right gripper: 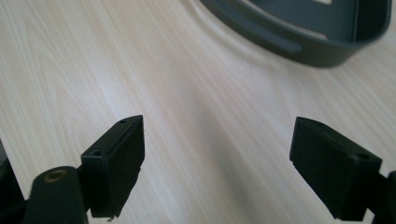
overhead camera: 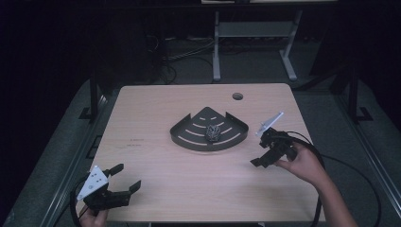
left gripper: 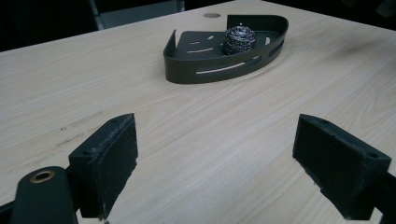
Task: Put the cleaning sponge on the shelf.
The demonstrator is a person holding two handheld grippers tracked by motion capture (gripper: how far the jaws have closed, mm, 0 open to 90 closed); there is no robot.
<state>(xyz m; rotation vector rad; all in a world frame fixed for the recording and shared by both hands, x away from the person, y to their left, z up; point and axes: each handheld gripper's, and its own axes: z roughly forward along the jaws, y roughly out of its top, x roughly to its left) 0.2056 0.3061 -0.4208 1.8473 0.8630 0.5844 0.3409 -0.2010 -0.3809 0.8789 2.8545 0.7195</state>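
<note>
High view: the steel-wool scourer (overhead camera: 213, 133) sits inside the dark corner caddy (overhead camera: 182, 135). The left gripper (overhead camera: 124, 177) waits well short of the caddy, the right gripper (overhead camera: 260, 153) just beside it; both are spread wide and empty, likely set for a grab.

Light wood-grain table (overhead camera: 189, 179), with a round cable hole (overhead camera: 237, 96) near its far edge and faint dark scuff marks (overhead camera: 133, 142) toward its left side. Dark corner caddy (overhead camera: 184, 135), fan-shaped with slotted floor and low wall, sits at mid-table; a steel wool scourer (overhead camera: 213, 133) rests inside it, right of its centre, and in the left gripper view reads as a shiny coiled ball (left gripper: 238, 40). Beyond the table, dim floor with tangled cables (overhead camera: 182, 54) and the pale legs of a second table frame (overhead camera: 255, 40).
</note>
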